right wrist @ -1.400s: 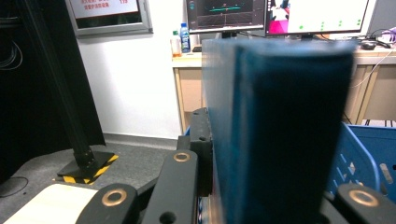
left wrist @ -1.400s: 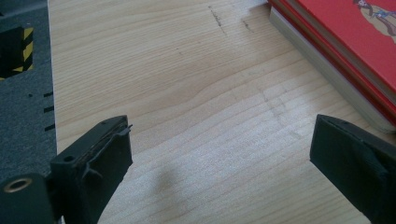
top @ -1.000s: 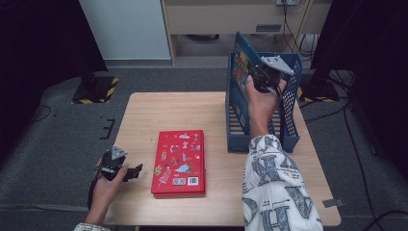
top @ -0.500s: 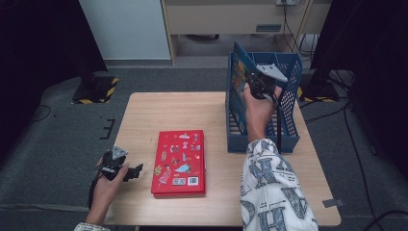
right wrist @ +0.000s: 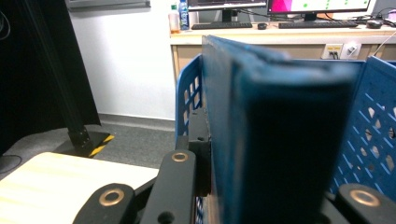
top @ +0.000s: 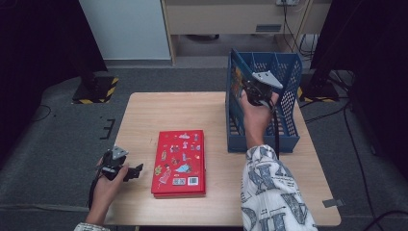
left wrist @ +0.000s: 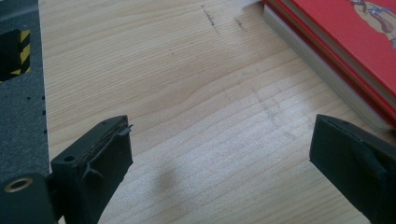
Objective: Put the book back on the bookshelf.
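A blue book (right wrist: 280, 140) was gripped by the right gripper (top: 257, 91) inside the blue rack (top: 288, 72); the left gripper (top: 118, 166) was held with jaws open over the table (top: 168, 110).

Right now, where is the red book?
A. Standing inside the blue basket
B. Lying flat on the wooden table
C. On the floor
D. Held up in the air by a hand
B: the red book lies flat on the wooden table, apart from the blue basket.

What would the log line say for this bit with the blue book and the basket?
right gripper: shut on blue book, lowering it into blue rack | left gripper: open, empty, over table | red book: flat on table
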Available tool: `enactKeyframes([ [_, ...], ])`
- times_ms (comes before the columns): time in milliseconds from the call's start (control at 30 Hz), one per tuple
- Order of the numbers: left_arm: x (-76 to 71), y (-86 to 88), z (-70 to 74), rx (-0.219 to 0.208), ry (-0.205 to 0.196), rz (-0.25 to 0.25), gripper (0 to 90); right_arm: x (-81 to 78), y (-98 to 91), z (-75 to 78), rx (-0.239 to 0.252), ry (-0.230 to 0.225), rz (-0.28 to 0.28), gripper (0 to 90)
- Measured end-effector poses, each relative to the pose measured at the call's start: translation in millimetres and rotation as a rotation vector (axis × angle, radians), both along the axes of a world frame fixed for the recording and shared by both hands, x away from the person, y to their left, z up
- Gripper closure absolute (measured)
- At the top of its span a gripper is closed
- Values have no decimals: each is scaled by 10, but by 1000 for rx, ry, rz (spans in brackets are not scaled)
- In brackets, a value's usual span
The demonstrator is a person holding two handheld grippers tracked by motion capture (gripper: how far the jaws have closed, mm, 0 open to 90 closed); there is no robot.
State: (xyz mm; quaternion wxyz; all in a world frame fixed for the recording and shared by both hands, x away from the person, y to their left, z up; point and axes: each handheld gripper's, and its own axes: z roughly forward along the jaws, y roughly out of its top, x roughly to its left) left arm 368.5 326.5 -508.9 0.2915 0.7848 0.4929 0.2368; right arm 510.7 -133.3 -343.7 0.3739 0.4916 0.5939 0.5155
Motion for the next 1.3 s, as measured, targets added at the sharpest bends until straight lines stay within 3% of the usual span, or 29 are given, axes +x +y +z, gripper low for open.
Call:
enactKeyframes([
  [433, -14, -13, 7, 0, -1, -4, 49, -183, 8, -105, -22, 35, -1, 813],
  [767, -12, -8, 9, -3, -1, -1, 49, -210, 8, -7, -32, 62, 44, 763],
  [1300, -23, 5, 8, -16, 0, 2, 50, -167, 21, 100, -18, 54, 63, 722],
])
